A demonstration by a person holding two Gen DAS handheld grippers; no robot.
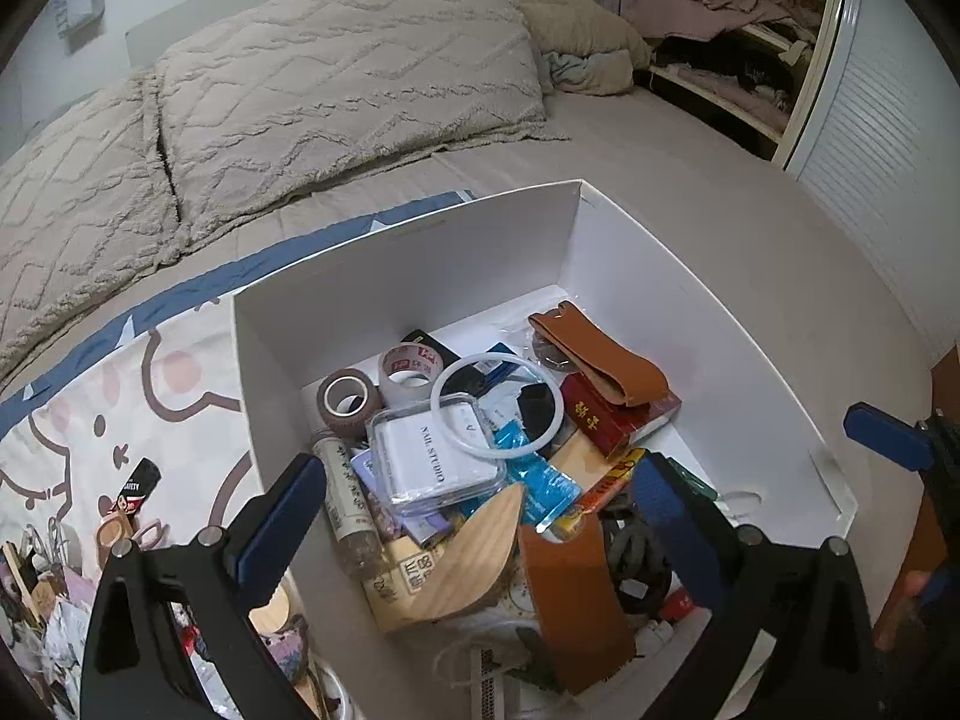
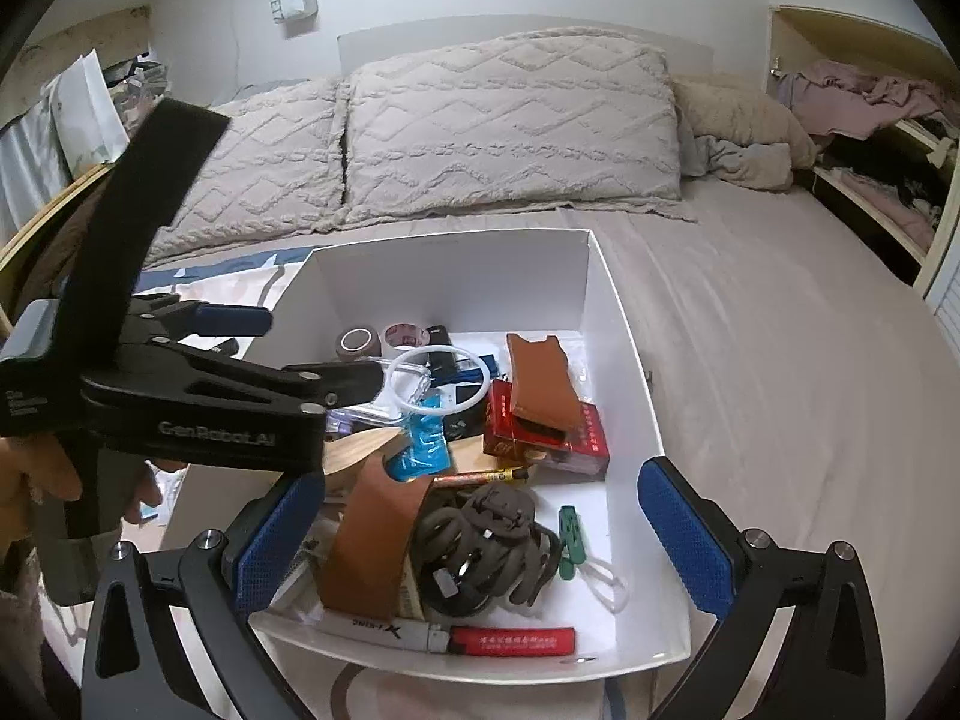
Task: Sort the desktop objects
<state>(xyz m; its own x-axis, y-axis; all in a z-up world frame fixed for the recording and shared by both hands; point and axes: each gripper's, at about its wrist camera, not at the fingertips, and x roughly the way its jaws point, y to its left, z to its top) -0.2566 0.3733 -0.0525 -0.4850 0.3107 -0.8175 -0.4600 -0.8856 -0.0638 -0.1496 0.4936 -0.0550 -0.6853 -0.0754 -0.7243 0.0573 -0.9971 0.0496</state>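
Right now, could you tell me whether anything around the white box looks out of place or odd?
Yes: the white box sits on a bed, not a desk, its contents jumbled in one heap, and more small items remain loose on the patterned cloth beside it.

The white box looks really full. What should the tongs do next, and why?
Probably swing the left tongs back to the pile beside the white box for another item. Both the left and the right tongs are open and empty above the box, and loose things remain outside.

White box [image 2: 630, 360] on bed, crammed with clutter [image 2: 480, 432]
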